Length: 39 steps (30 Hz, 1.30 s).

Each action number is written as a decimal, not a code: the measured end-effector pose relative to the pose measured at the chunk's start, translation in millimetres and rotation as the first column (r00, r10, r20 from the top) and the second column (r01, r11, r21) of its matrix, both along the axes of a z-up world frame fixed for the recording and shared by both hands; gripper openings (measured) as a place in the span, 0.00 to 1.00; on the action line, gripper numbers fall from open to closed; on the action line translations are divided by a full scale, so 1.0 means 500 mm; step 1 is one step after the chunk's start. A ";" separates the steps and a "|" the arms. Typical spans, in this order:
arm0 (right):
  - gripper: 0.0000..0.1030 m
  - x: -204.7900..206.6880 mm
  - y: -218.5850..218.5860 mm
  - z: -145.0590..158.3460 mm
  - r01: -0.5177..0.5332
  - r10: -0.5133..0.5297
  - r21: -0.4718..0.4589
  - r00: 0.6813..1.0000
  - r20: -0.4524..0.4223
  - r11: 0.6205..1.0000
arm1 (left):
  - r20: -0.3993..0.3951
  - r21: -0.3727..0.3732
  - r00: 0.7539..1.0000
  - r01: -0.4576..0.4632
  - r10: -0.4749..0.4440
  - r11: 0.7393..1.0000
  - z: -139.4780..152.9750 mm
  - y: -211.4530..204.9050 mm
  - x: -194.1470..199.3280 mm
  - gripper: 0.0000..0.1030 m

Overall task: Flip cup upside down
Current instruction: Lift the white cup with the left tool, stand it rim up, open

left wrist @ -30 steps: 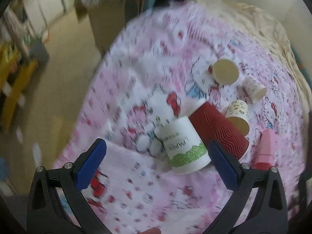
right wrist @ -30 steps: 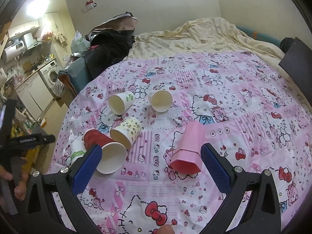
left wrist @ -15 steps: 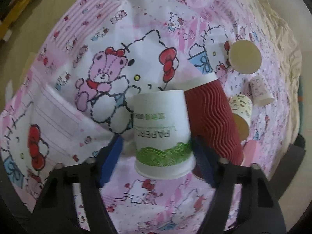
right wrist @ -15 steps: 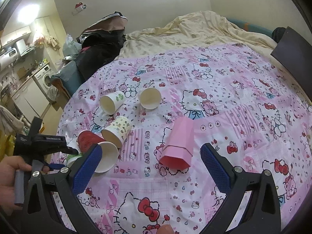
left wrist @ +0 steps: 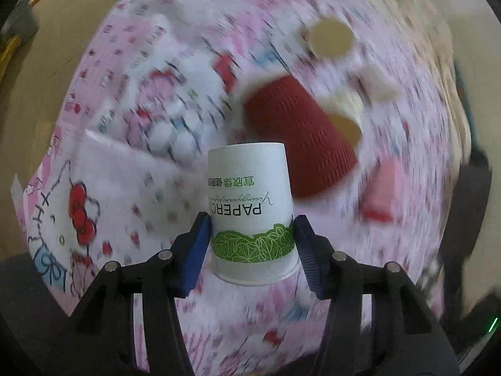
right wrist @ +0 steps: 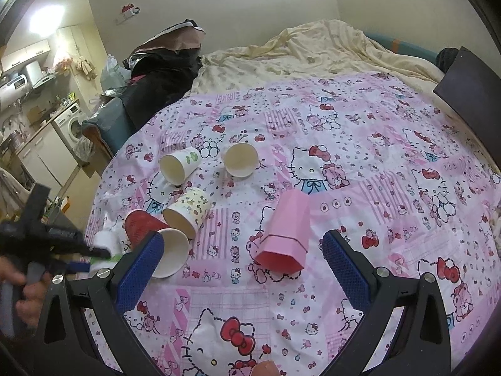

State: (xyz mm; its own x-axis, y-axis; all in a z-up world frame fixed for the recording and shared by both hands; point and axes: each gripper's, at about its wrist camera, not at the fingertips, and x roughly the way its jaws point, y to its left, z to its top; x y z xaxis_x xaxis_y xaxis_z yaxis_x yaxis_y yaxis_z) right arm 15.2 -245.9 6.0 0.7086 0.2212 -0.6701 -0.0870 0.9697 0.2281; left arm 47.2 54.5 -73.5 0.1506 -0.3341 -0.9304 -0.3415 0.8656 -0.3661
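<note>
The left gripper (left wrist: pixel 252 241) squeezes the white cup (left wrist: pixel 250 210), bottom end far from the camera, above the bed (right wrist: pixel 360 163). The right gripper (right wrist: pixel 242 269) is wide apart, holding nothing.

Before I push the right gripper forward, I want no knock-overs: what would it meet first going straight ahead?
Probably the pink cup lying on its side between the open right gripper fingers; depth is unclear.

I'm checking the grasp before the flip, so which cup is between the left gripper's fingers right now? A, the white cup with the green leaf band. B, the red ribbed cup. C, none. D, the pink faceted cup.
A: in the left wrist view the left gripper has its blue fingers pressed on both sides of the white cup with the green leaf band.
</note>
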 end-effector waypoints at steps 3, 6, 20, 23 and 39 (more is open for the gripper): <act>1.00 0.000 -0.012 0.003 0.020 -0.020 0.007 1.000 -0.001 1.000 | -0.028 -0.004 0.992 0.127 -0.127 0.992 -0.004 -0.066 -0.022 0.49; 1.00 0.001 -0.023 0.001 0.036 -0.036 0.015 0.999 -0.010 0.999 | -0.045 0.020 0.962 0.270 -0.269 0.963 -0.017 -0.151 -0.025 0.49; 1.00 -0.003 -0.085 0.005 0.114 -0.113 0.036 0.993 -0.027 0.993 | -0.084 0.095 0.903 0.429 -0.422 0.898 -0.079 -0.302 0.074 0.55; 1.00 0.001 -0.092 0.001 0.128 -0.127 0.035 0.991 -0.036 0.991 | -0.106 0.106 0.898 0.438 -0.428 0.893 -0.082 -0.306 0.078 0.73; 1.00 0.016 -0.089 -0.030 0.095 -0.088 0.057 0.989 -0.116 0.994 | 0.141 0.191 0.930 0.311 -0.340 0.931 0.074 -0.157 -0.031 0.84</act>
